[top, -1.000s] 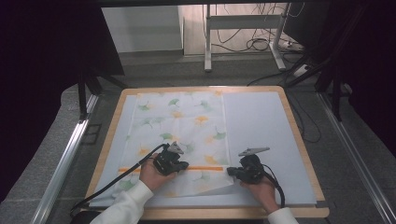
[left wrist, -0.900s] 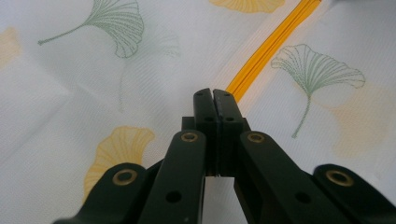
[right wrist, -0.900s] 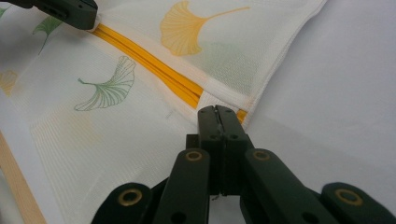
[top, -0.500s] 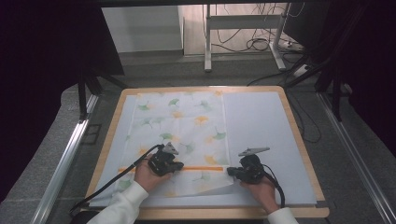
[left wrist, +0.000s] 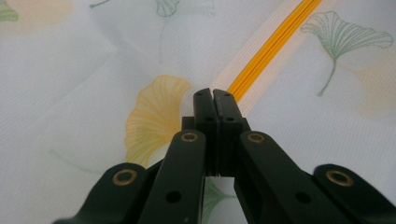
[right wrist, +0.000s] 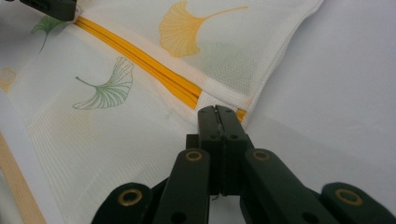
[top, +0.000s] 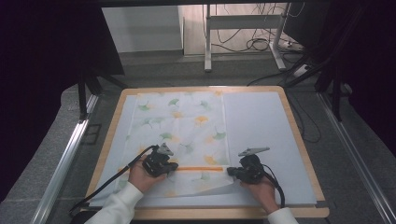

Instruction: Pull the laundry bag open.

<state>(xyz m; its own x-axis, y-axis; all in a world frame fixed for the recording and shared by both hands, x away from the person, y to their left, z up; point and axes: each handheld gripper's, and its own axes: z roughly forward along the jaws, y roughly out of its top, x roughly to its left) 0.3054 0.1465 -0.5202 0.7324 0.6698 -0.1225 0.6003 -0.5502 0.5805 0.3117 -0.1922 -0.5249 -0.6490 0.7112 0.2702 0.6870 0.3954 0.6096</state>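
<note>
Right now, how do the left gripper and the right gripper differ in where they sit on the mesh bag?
The left gripper sits at the left end of the orange zipper, over the mesh bag's printed cloth; the right gripper sits at the zipper's right end, at the bag's side edge beside the bare white mat. A yellow leaf lies beside the left gripper's tips. Both have their jaws closed together.

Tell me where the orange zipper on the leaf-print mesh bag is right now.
In the high view the orange zipper runs across the near part of the mesh bag, between the left gripper and the right gripper.
</note>
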